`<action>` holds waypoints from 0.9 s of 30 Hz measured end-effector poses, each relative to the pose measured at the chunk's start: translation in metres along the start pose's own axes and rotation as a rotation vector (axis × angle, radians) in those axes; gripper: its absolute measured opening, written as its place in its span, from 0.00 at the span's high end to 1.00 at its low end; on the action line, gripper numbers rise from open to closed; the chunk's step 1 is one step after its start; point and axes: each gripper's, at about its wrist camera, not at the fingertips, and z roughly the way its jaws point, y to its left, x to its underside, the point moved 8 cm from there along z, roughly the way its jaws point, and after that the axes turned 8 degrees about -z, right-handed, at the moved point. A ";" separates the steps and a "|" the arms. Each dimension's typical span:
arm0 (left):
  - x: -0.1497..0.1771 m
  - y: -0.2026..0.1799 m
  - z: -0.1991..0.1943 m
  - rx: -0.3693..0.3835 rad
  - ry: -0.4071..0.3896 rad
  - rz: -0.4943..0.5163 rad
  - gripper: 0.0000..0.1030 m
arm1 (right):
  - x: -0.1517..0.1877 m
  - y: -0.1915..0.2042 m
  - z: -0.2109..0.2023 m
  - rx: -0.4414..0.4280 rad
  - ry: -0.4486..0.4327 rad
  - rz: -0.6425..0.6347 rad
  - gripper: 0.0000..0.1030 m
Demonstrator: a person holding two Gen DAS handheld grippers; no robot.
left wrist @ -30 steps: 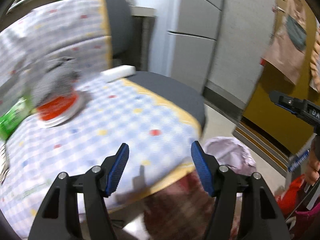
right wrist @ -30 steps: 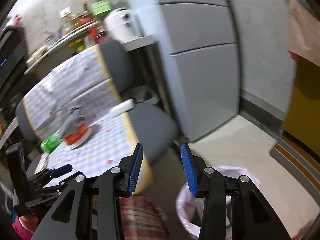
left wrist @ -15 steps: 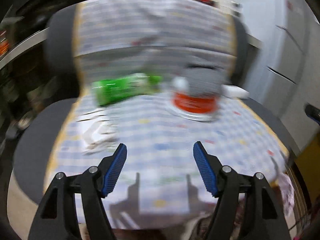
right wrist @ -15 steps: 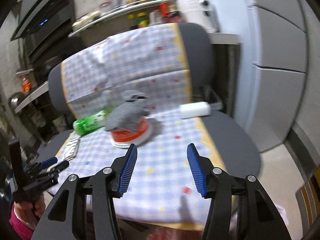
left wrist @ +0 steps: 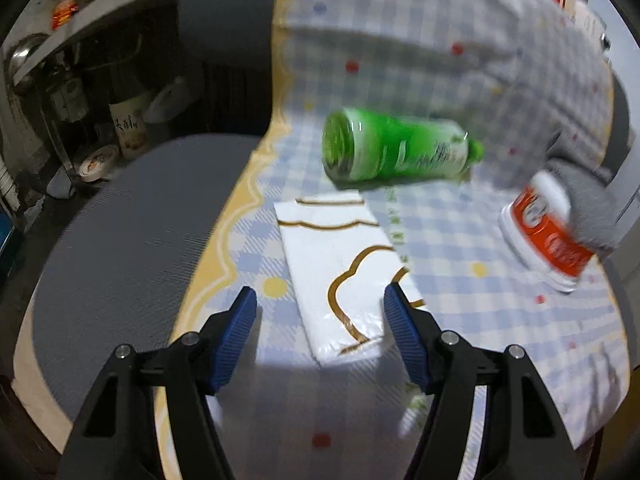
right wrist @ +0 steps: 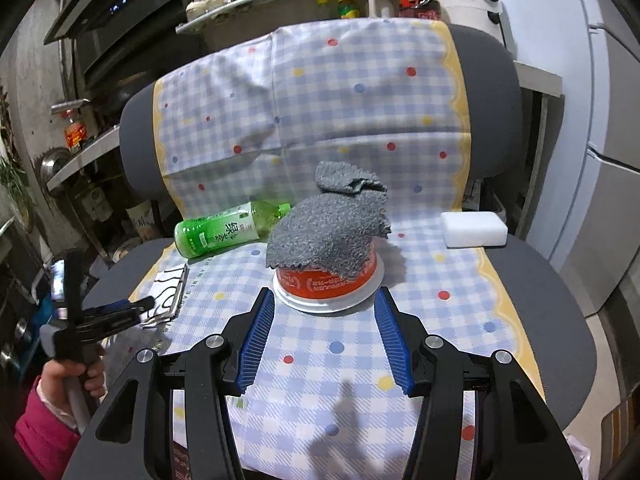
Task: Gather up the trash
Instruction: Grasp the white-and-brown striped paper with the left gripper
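On the checked cloth (left wrist: 460,240) over the grey chair seat (left wrist: 120,248), the flat white wrapper with gold lines (left wrist: 344,276) lies directly ahead of the left tongs (left wrist: 318,312), long axis running away from them. Both left and right tongs (right wrist: 324,336) gape apart, empty; the left is nearer.

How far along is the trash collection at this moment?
Nothing looks collected yet. Both grippers are open and empty: the left gripper straddles the white wrapper, seemingly first. Left on the chair cloth: green bottle, red cup under the grey rag.
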 end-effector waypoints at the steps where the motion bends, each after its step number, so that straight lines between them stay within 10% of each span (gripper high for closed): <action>1: 0.002 -0.003 0.006 0.008 0.020 0.008 0.37 | 0.001 -0.001 0.001 0.003 0.005 -0.001 0.48; 8: 0.011 -0.016 0.016 -0.059 0.034 0.100 0.39 | 0.003 -0.005 0.011 0.011 0.031 0.013 0.48; 15: 0.023 -0.047 0.003 0.006 0.006 0.215 0.93 | 0.009 -0.001 0.016 -0.009 0.047 0.010 0.48; 20: 0.017 -0.073 -0.054 0.251 -0.086 0.191 0.95 | -0.002 -0.007 0.011 -0.004 0.018 0.000 0.48; 27: -0.005 -0.104 -0.105 0.281 -0.193 0.199 0.95 | -0.033 -0.025 0.016 -0.012 -0.052 0.016 0.47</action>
